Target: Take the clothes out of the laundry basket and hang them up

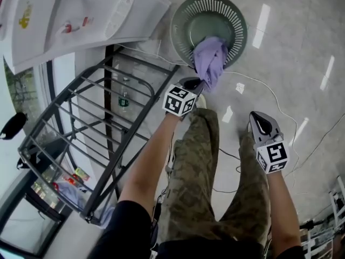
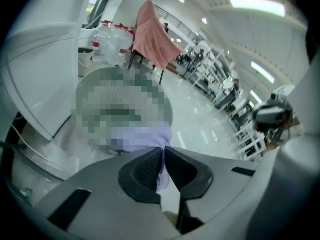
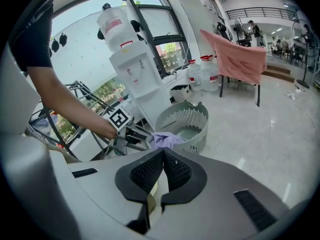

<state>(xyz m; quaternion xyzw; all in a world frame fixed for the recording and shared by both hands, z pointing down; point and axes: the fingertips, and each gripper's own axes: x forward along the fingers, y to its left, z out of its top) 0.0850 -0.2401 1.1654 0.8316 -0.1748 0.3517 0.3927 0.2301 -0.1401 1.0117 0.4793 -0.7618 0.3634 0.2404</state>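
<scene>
**Lilac cloth pinched at the basket's near rim**

The left gripper (image 1: 194, 84) has its jaws pressed together on the lower end of the lilac cloth (image 1: 209, 57). The cloth hangs over the near rim of the laundry basket (image 1: 185, 14), its length running from inside the basket out toward the person. The right gripper (image 1: 259, 118) is closed on nothing, farther from the basket on the person's side, so the left is the nearer hand. The drying rack (image 1: 81, 127) stands left of the basket, so the lift likely goes up and leftward. Around the basket is glossy pale floor (image 1: 294, 47) with loose cables
</scene>
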